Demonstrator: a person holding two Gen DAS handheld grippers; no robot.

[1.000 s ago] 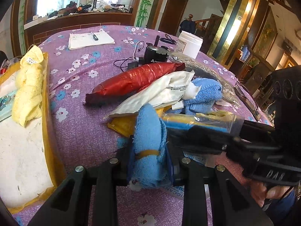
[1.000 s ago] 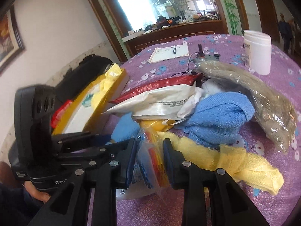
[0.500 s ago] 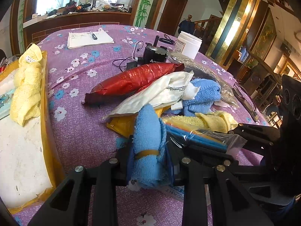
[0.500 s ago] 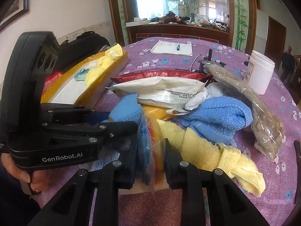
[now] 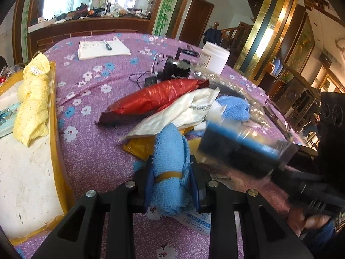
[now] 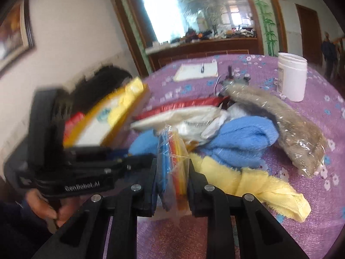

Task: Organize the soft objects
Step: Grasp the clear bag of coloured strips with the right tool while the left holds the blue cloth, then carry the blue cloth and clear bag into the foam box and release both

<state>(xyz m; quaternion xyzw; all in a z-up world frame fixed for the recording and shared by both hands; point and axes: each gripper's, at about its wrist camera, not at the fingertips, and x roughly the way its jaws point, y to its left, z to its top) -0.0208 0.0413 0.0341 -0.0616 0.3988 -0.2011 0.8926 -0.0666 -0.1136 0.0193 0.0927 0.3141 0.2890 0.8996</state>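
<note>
1. The left gripper (image 5: 171, 178) is pinching a rolled blue towel (image 5: 170, 151), a fluffy terry roll bound by a thin tan band around its middle, standing up between the pads at 6 o'clock in the left wrist view.
2. The right gripper (image 6: 172, 172) is clamping a clear plastic packet (image 6: 172, 157) holding flat blue, red and yellow layers; the packet is standing on edge between the pads, its film crinkling above them.
3. A loose blue towel (image 6: 241, 138) is lying bunched at 3 o'clock of the packet, with a twisted yellow towel (image 6: 265, 185) touching it at 5 o'clock.
4. A red foil bag (image 5: 155, 96) and a white bag (image 5: 183, 112) are lying side by side, touching, at 12 o'clock of the rolled towel on the purple flowered surface (image 5: 90, 146).
5. Another yellow towel (image 5: 32, 105) is draping over the yellow-rimmed tray (image 5: 57, 133) at 9 o'clock.
6. A clear-wrapped beige bundle (image 6: 286, 125) is lying at 2 o'clock in the right wrist view, near a white jar (image 6: 292, 77).
</note>
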